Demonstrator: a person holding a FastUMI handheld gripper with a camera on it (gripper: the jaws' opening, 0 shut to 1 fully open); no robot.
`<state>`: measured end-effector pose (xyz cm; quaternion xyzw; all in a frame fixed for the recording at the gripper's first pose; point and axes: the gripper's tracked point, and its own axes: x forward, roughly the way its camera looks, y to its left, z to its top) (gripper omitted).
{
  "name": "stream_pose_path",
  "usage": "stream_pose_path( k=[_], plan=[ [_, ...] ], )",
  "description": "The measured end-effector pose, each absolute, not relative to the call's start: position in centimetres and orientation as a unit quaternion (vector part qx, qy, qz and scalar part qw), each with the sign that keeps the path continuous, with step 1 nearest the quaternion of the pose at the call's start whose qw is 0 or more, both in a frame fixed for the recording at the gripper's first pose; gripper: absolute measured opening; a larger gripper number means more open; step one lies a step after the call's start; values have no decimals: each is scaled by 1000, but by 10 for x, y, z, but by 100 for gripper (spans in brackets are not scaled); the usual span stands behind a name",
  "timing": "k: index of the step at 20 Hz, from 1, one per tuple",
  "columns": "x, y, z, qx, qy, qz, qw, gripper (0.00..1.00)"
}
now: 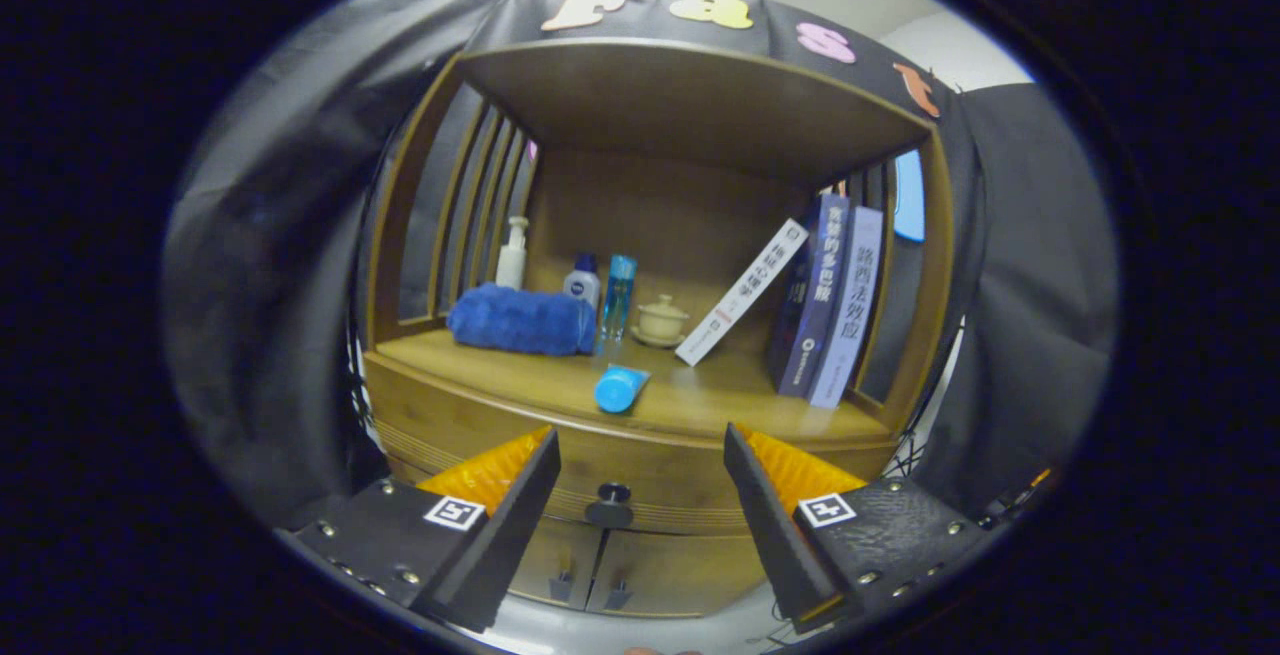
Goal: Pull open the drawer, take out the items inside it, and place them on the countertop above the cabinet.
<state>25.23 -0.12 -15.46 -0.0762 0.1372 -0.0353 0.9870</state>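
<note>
A wooden cabinet stands ahead, its drawer (pixel 640 480) closed under the countertop (pixel 720 405). The drawer's dark round knob (pixel 610 503) shows between my two fingers, a little beyond their tips. My gripper (pixel 640 440) is open and holds nothing. A blue tube (pixel 618 388) lies on its side near the countertop's front edge. What is inside the drawer is hidden.
On the countertop sit a rolled blue towel (pixel 522 320), a white pump bottle (pixel 512 255), two small bottles (pixel 600 290), a lidded cup (pixel 661 320), and books (pixel 835 300), one leaning (pixel 742 293). Two lower doors (pixel 600 565) lie under the drawer. A shelf roof (pixel 690 105) caps the niche.
</note>
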Motion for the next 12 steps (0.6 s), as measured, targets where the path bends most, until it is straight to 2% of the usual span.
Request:
stream_pose_path(
  k=[7, 12],
  plan=[
    [172, -28, -56, -35, 59, -37, 997, 98],
    [126, -46, -25, -43, 23, -43, 998, 98]
  ],
)
